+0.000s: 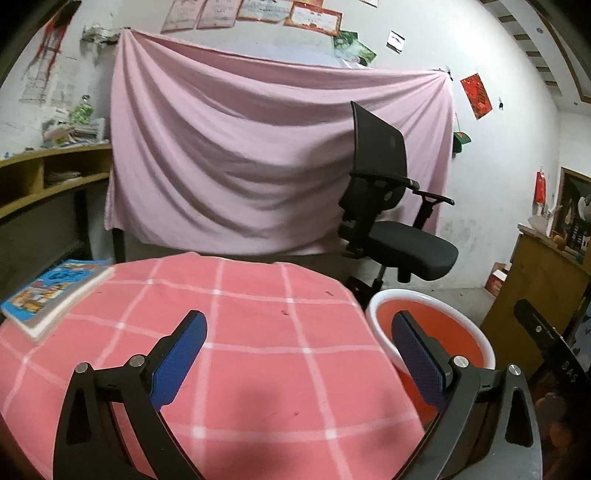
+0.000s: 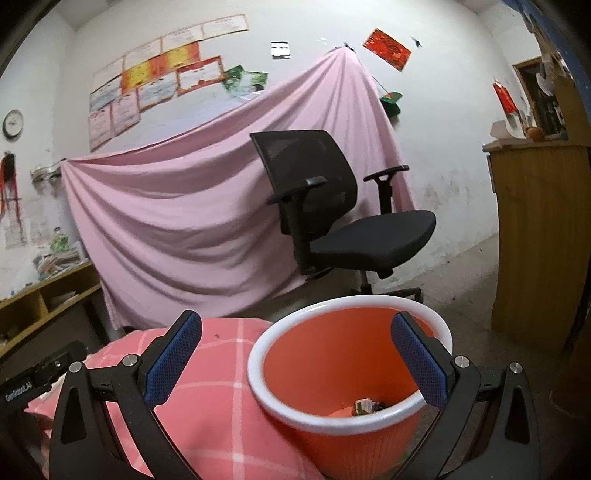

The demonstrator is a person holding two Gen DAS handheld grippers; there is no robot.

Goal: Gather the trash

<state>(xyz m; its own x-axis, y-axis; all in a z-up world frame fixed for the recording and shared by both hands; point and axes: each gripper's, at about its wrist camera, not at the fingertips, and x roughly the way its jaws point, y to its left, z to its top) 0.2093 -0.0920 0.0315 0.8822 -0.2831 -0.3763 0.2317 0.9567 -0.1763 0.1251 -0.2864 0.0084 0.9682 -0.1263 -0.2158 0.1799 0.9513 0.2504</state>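
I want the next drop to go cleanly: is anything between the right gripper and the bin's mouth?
Nothing visible. The right gripper, open and empty, looks straight into the bin; only scraps lie at its bottom.

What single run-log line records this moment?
left claw: open, empty | right claw: open, empty | orange bin: trash inside | book: on table

orange bin (image 2: 332, 373) with white rim, upright beside table, trash (image 2: 367, 404) at bottom

bin (image 2: 295, 369) contents too small, wall papers (image 1: 310, 16) blurred
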